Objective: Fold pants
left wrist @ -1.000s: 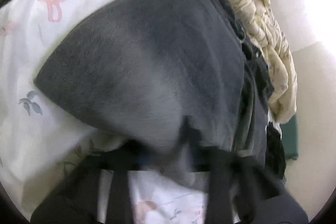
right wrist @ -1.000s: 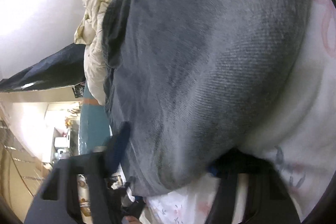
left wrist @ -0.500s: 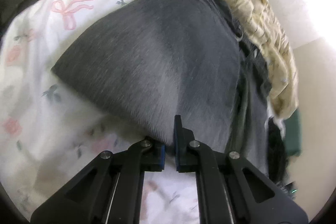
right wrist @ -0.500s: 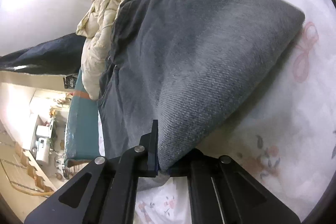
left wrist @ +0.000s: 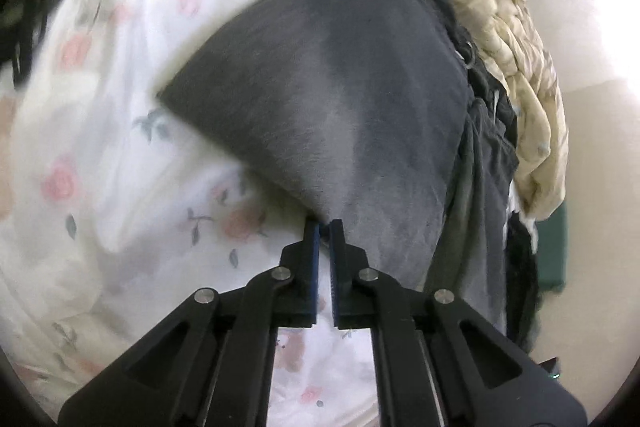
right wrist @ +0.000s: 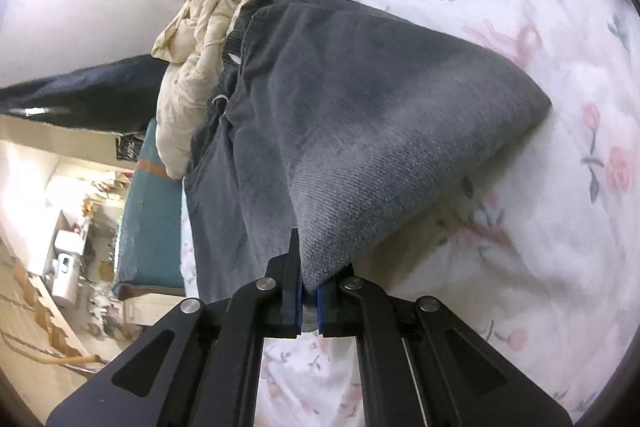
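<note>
Fingers (right wrist: 298, 259) pinching upslanting pants (right wrist: 360, 131) corner

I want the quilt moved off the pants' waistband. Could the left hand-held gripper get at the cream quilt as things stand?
Probably not yet. The left hand-held gripper is shut on the pants hem, so it isn't free. The quilt itself lies uncovered beyond the pants.

Both grippers, left (left wrist: 325, 227) and right (right wrist: 308, 291), clamped (fingers angled downward)
</note>
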Available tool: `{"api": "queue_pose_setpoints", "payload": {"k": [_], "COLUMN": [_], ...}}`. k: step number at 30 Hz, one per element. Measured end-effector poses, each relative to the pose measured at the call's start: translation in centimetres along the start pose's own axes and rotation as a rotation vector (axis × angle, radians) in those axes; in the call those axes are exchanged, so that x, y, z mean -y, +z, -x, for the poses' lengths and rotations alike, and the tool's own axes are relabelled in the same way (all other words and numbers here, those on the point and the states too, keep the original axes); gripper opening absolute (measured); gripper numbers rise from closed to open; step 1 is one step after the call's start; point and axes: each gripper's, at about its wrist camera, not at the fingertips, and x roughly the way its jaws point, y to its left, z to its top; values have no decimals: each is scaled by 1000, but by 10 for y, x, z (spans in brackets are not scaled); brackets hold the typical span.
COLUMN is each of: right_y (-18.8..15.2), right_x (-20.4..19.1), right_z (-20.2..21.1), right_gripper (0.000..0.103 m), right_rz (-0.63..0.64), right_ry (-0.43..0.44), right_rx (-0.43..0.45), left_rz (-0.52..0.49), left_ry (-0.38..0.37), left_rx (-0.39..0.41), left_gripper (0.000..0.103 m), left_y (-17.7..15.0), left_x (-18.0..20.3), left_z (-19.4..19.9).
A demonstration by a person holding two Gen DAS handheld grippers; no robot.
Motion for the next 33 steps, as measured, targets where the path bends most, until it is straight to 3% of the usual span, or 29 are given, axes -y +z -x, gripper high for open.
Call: {"api": "queue_pose_setpoints", "payload": {"k": [3,7,9,10,11,12,13,15,21,24,28,33], "right_y": [-2,-2,-2,-2,-1,0,-1,1,-6,-15,-30,-65], "right_x": [6,11,11,12,13,16,18,21,9,-15,-24,-8], "right_z": [-3,-11,-15,-16,-17,-19,-18,-18,-5,5,22,55], "right_gripper": [4,4,4,4,4,4,4,4,3,3,3,3], "right_rz": [-19,-58,-65,-67,-70,-76,-80,-75,-8,100,110,59], "right_ry": [-3,-2,6,7,5,7,5,-9,-62,-100,-112,-142], "right_rx": [-5,-18,-23,-26,-29,-32,-31,-31,-10,10,13,-7], "left_rz": [7,30,6,-9,-33,-54,-75,-107,-150,-193,-195,-175], "left_ry": [15,-43,-51,-44,-49,-49,-30,-36,45,116,106,150], "left_rx": [5,49,66,70,74,59,53,92,147,196,190,137], "left_gripper": [52,61,59,51,39,15,6,4,2,2,2,2], "left_y": [-6,-5,1,3,6,8,10,10,-1,-12,-26,-57], "left_x": [-9,-3,8,13,19,24,28,33,46,59,54,21], "left_z": [-5,-15,-24,-29,-35,-40,-45,-40,3,26,44,66]}}
